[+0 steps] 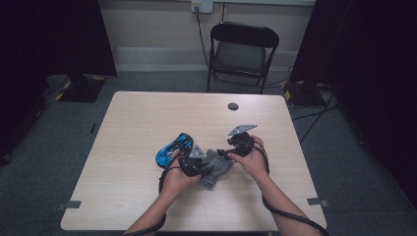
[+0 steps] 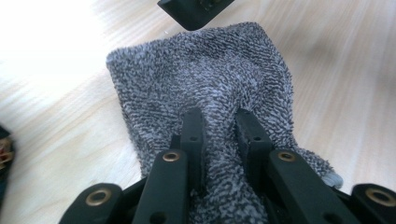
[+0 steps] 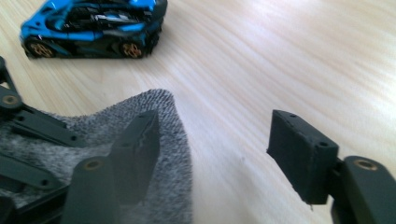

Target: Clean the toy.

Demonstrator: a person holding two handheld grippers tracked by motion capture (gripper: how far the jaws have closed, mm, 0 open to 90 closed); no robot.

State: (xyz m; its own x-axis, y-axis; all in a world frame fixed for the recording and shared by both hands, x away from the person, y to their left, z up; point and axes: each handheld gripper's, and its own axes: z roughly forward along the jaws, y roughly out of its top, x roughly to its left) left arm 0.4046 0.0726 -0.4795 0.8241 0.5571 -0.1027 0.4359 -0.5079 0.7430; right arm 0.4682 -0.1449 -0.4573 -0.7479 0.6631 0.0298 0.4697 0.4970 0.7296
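Partly, grey towel (image 2: 205,79) pinched under left gripper (image 2: 219,128), near end hidden

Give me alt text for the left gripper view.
The left gripper pinches a raised fold of a grey cloth lying on a pale wooden table. A black jaw of the other gripper pokes in at the top edge.

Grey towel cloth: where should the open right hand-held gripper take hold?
Grip the grey cloth at its free corner edge, probably coming in level from the bare table side. That edge lies beside the right hand-held gripper; the left hand-held gripper pinches the middle.
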